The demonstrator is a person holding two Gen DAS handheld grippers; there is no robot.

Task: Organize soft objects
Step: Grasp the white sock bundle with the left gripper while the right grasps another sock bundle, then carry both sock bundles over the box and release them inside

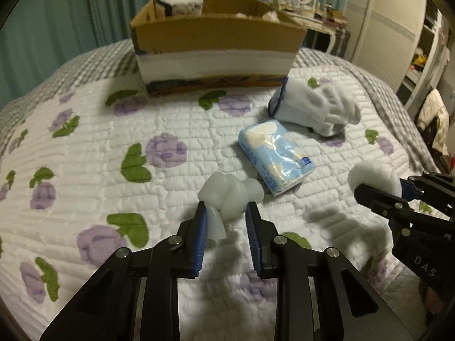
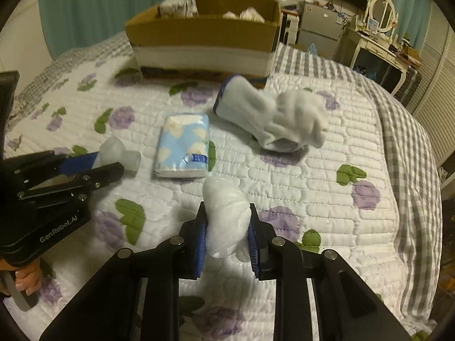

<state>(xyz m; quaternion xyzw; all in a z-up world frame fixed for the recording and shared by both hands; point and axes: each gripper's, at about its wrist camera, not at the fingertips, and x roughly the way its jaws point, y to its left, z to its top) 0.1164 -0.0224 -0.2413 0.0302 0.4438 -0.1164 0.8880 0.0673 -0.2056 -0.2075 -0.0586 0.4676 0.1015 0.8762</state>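
Observation:
My left gripper [image 1: 226, 210] is shut on a knotted translucent plastic bag [image 1: 230, 194] and holds it above the quilt; the bag also shows in the right wrist view [image 2: 119, 153]. My right gripper [image 2: 227, 213] is shut on a white cotton wad [image 2: 226, 218], also seen in the left wrist view [image 1: 375, 177]. A blue tissue pack [image 1: 275, 156] [image 2: 183, 145] lies on the quilt between the grippers and a white sock with a blue cuff [image 1: 315, 108] [image 2: 273, 116]. An open cardboard box [image 1: 216, 42] [image 2: 204, 37] stands behind them and holds several soft items.
The quilt [image 1: 113, 147] with purple flowers covers the bed; a grey checked blanket [image 2: 409, 170] hangs at its right edge. A dressing table with a mirror [image 2: 381, 20] and a wardrobe stand beyond the bed to the right. Green curtains hang behind the box.

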